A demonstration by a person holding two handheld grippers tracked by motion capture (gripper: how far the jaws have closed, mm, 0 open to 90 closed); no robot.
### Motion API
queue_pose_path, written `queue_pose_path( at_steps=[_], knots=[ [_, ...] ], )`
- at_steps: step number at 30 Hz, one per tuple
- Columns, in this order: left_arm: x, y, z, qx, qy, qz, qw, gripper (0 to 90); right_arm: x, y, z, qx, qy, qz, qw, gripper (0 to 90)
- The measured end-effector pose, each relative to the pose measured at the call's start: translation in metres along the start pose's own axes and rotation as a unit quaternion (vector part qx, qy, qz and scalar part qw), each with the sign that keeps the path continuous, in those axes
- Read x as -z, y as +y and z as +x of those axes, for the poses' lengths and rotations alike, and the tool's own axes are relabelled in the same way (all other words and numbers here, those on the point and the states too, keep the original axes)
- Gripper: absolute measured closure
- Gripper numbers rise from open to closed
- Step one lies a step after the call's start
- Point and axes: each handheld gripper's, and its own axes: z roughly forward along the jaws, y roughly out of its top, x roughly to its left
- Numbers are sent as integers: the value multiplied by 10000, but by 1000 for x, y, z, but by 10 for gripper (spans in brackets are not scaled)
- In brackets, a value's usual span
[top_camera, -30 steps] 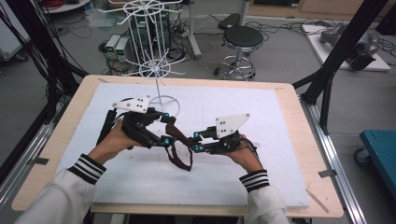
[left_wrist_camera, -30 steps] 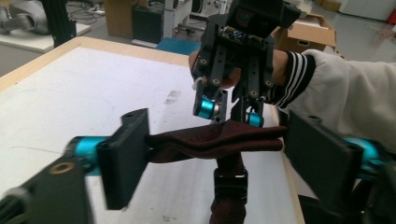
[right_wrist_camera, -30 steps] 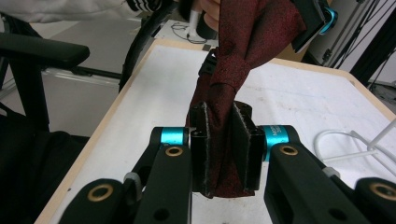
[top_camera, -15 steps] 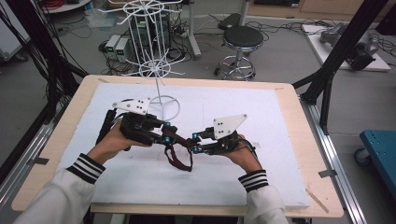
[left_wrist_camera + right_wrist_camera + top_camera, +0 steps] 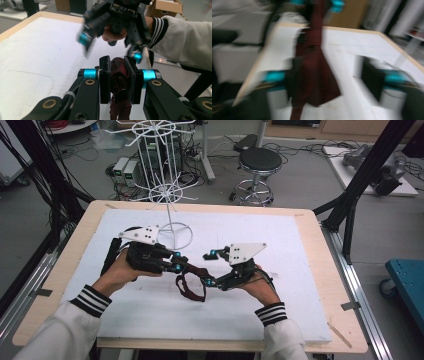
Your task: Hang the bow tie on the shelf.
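Gripping: left gripper [image 5: 186,268] has just closed its jaws on the dark red strap [image 5: 191,285].
Right gripper [image 5: 210,268]: jaws just opened, standing wide, strap between them unpressed.
Strap: hangs between both grippers above the white surface [image 5: 280,245].

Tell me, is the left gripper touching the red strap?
Touching. In the left gripper view, the left gripper's two black jaws press the red strap from both sides, with no gap showing.
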Motion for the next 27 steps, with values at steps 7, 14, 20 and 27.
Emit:
queue_pose_path(
  at_steps=[7,14,20,27],
  knots=[
    [3,1,-1,-66,130,-47,9999,759,4,0,-1,-286,-302,-136,9990,6],
    [15,5,0,-153,418,-210,9988,759,14,-1,0,-406,-592,-259,9971,6],
    [24,10,1,-225,660,-243,9973,759,26,-2,2,-599,-902,-231,9939,6],
    [37,20,4,-291,1019,-453,9933,759,38,-1,6,-714,-1300,-123,9889,6]
  ],
)
